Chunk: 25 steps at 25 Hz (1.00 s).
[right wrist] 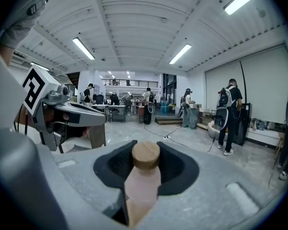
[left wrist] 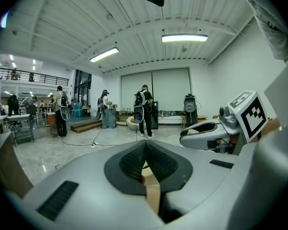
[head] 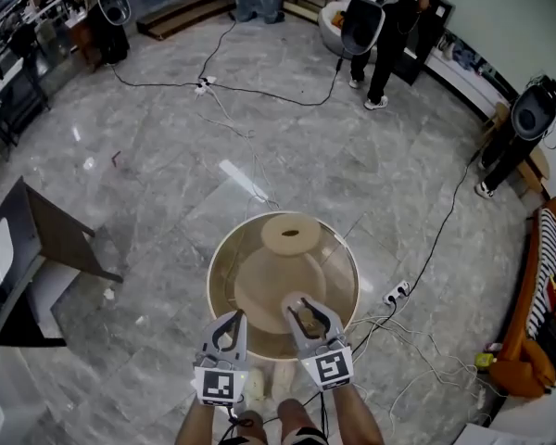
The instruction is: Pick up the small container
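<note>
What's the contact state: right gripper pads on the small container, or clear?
Touching. The right gripper view shows the small container clamped between the right gripper pads, no gap at its wooden cap.

The small container [right wrist: 142,186] is a slim, pale pink bottle with a round wooden cap [right wrist: 146,155]. It is clamped between the jaws of the right tool [right wrist: 146,146] and lies along them, cap end outward. The head view shows it over the near part of the round table [head: 250,286].

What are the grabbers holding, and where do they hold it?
The right gripper holds the small container up near its wooden cap; the left gripper is shut and empty.
</note>
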{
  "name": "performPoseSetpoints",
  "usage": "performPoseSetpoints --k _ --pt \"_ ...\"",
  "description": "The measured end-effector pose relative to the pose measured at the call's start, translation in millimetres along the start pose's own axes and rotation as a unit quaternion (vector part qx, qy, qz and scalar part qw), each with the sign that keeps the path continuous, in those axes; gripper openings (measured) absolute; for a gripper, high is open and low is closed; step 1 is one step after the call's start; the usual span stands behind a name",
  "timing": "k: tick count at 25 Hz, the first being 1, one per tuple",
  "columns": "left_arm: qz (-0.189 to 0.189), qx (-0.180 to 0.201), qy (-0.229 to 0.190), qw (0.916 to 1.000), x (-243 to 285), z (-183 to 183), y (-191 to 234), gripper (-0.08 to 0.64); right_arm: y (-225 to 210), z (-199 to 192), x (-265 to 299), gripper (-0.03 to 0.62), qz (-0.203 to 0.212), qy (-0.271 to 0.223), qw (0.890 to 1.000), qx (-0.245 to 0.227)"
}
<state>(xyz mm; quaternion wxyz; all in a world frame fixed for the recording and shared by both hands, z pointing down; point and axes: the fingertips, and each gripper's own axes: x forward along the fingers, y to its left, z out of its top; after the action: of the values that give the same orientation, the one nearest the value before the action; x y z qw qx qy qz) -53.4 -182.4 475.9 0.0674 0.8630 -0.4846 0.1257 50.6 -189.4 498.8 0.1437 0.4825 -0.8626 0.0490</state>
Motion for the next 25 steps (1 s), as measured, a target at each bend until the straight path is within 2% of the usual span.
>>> performPoseSetpoints --k 6,11,17,25 --pt "-0.014 0.050 -0.017 0.9985 -33.4 41.6 -14.9 0.017 1.3 51.7 -48.4 0.125 -0.021 -0.023 1.000 -0.001" --pt "-0.024 0.057 -0.025 0.9978 -62.2 74.0 -26.0 0.017 7.0 85.9 -85.4 0.124 -0.039 -0.036 0.999 0.007" --pt "-0.031 0.062 -0.034 0.9970 -99.9 95.0 -43.5 0.017 22.0 105.8 -133.5 0.126 -0.054 -0.036 0.998 0.010" --pt "-0.042 0.052 -0.036 0.9971 -128.6 99.5 -50.0 0.017 34.1 113.6 -173.4 0.125 -0.084 -0.029 0.996 0.002"
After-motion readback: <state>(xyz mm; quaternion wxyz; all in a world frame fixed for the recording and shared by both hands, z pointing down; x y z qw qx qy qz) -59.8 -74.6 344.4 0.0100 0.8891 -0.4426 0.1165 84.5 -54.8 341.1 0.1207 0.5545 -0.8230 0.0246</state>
